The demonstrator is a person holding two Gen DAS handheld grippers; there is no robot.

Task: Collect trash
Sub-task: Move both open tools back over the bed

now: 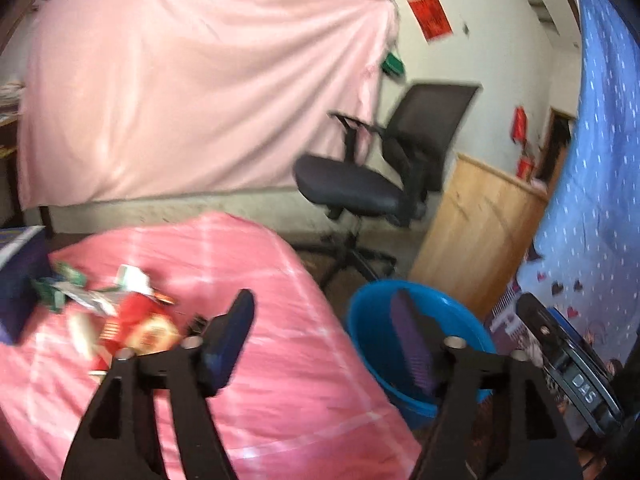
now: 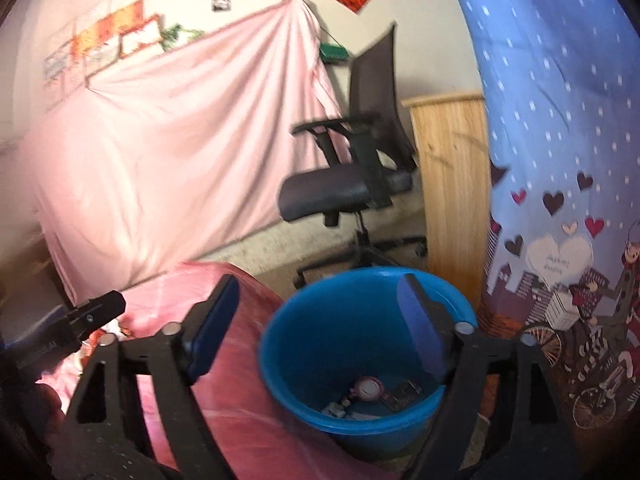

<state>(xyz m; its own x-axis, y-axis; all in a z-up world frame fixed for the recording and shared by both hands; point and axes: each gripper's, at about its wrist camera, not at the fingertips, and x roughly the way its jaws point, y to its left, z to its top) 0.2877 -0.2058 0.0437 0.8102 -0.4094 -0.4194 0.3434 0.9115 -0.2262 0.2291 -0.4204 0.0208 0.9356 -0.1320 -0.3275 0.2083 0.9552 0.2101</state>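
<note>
- Left gripper (image 1: 324, 320) stands wide, nothing between its blue pads, poised over the edge of the bed with the pink checked cover (image 1: 280, 380).
- Off to that gripper's left, on the bed, lies a heap of trash (image 1: 120, 312): a red-and-gold wrapper and green-and-white packets, too blurred to name more exactly.
- Further left of the heap, a dark blue box (image 1: 20, 276) sits on the cover.
- The blue bucket (image 1: 372, 336) stands on the floor against the bed, just ahead and right of the left gripper.
- Right gripper (image 2: 320, 320) gapes wide too, empty, hanging right above the bucket (image 2: 280, 360).
- Below the right gripper, in the bucket's bottom, rest a round pink-rimmed piece (image 2: 368, 389) and a few small wrappers.
- The left gripper's body (image 2: 80, 320) shows at the right gripper's left, over the bed.
- Beyond both grippers: a black office chair (image 2: 344, 188), a wooden panel (image 2: 452, 184) and a pale pink sheet (image 2: 168, 152) hung on the wall.
- To the right gripper's right hangs a blue cloth with hearts (image 2: 560, 160).
</note>
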